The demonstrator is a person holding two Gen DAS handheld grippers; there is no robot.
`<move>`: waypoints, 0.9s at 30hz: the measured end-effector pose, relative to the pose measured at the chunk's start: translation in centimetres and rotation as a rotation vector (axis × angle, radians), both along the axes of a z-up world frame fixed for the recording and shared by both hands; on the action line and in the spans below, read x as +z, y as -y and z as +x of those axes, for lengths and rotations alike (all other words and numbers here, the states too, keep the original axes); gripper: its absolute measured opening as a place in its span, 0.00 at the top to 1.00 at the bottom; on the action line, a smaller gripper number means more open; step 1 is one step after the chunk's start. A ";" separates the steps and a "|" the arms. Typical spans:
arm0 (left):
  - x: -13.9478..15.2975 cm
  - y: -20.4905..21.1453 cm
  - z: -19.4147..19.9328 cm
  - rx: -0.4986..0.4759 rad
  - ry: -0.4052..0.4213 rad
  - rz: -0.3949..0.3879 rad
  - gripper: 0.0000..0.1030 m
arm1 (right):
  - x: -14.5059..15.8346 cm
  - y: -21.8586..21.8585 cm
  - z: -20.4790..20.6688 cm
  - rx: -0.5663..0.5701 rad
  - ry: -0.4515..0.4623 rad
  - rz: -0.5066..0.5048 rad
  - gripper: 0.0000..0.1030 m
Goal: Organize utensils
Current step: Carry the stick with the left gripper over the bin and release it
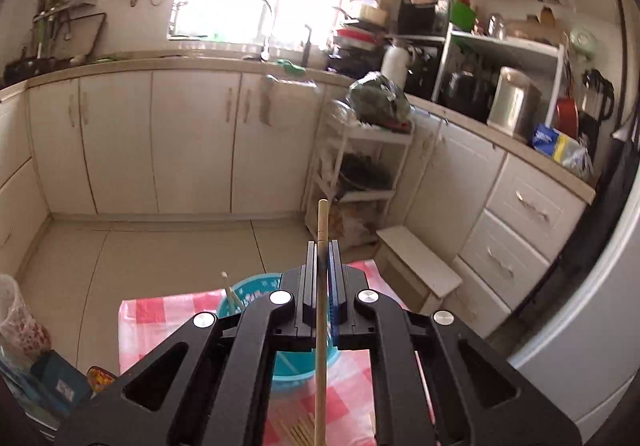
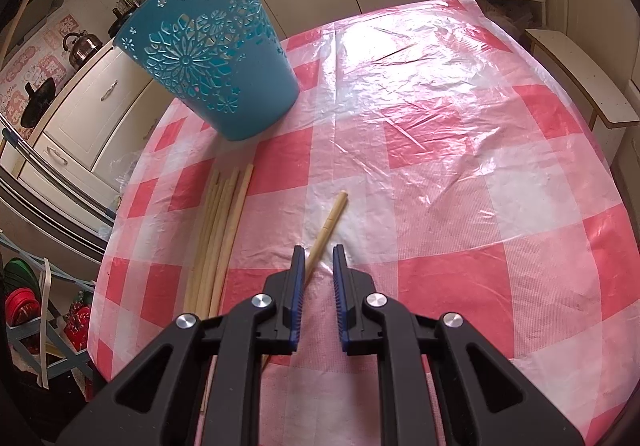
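Note:
My left gripper is shut on a wooden chopstick, held high above the blue cut-out basket; one chopstick stands in the basket. In the right wrist view the same blue basket stands at the far left of the pink checked table. My right gripper is open just above a single chopstick lying slanted on the cloth; the chopstick passes by the left finger. A bundle of several chopsticks lies to its left.
The pink-and-white checked plastic cloth covers the table. Kitchen cabinets, a white rack and a low white step stand beyond the table. A fridge is at the right.

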State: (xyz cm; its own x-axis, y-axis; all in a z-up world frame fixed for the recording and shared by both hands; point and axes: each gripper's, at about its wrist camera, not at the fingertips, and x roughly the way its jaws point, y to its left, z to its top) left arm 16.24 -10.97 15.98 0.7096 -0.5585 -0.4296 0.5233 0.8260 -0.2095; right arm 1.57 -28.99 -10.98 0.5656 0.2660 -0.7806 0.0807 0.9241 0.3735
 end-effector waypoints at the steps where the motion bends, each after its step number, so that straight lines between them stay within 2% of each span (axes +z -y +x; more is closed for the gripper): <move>1: 0.1 0.0 0.9 0.042 0.014 -0.020 0.95 | 0.0 0.0 0.0 0.001 0.001 -0.003 0.86; 4: -0.7 0.3 3.7 0.155 0.043 -0.064 0.95 | 0.0 -0.2 0.1 0.004 0.001 -0.012 0.86; 9: -3.8 1.5 7.2 0.266 0.048 -0.045 0.95 | 0.2 -0.7 0.2 0.019 0.004 -0.046 0.82; 16: -7.6 1.7 7.1 0.247 0.006 0.029 0.95 | 0.3 -1.2 0.5 0.033 0.012 -0.072 0.78; 20: -9.2 0.2 6.0 0.242 -0.033 0.037 0.95 | 0.3 -1.3 0.5 0.035 0.013 -0.074 0.78; 22: -9.7 -0.7 4.9 0.245 -0.038 0.047 0.89 | 0.3 -1.2 0.5 0.038 0.012 -0.069 0.77; 23: -9.9 -1.3 4.1 0.251 -0.035 0.049 0.80 | 0.3 -1.2 0.5 0.039 0.010 -0.065 0.76; 24: -10.0 -2.1 3.4 0.263 -0.032 0.048 0.68 | 0.4 -1.2 0.5 0.040 0.007 -0.063 0.75; 27: -10.8 -5.0 0.7 0.309 -0.020 0.027 0.48 | 0.4 -1.4 0.3 0.039 0.004 -0.070 0.74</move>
